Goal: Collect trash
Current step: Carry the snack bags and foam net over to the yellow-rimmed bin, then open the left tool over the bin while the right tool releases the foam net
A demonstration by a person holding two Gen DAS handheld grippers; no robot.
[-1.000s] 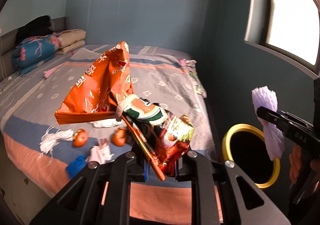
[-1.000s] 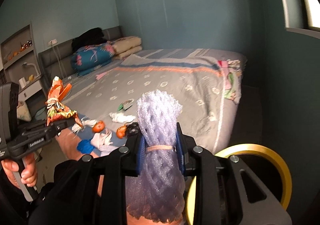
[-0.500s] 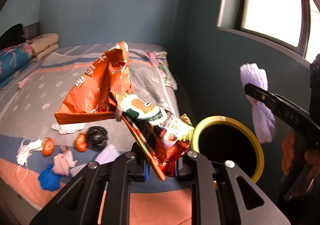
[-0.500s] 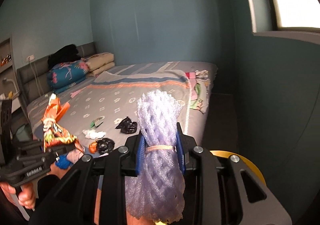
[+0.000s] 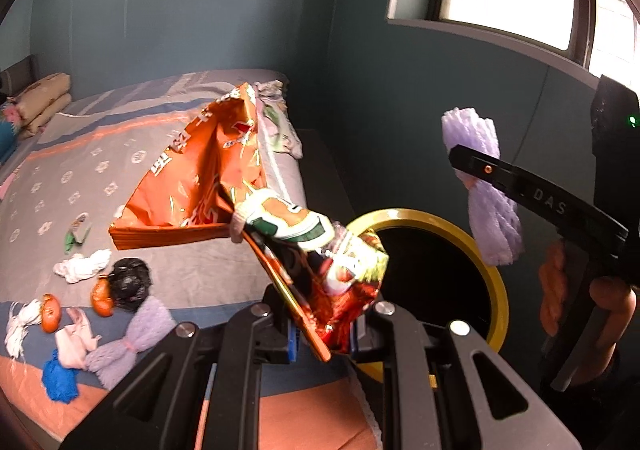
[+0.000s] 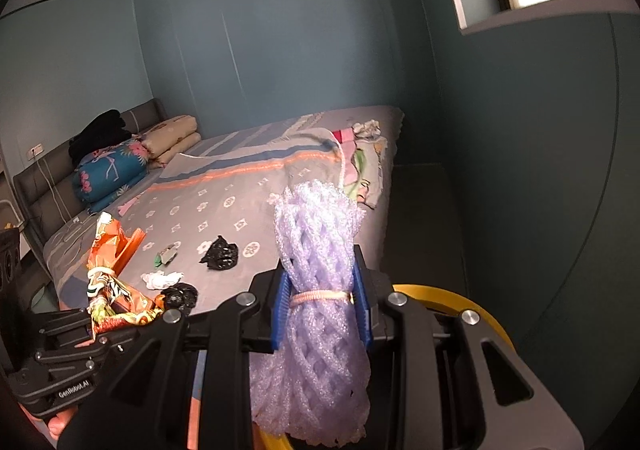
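Your left gripper (image 5: 322, 330) has its jaws clamped on a bunch of snack wrappers (image 5: 256, 218). Your right gripper (image 6: 322, 314) has its jaws pinched around a purple foam net (image 6: 320, 290). The yellow-rimmed bin (image 5: 486, 274) sits at four o'clock of the wrappers, beside the bed (image 5: 168, 154).

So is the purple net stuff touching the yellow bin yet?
Apart. In the left wrist view the purple foam net, pinched in the right gripper, hangs in the air above the yellow bin's rim.
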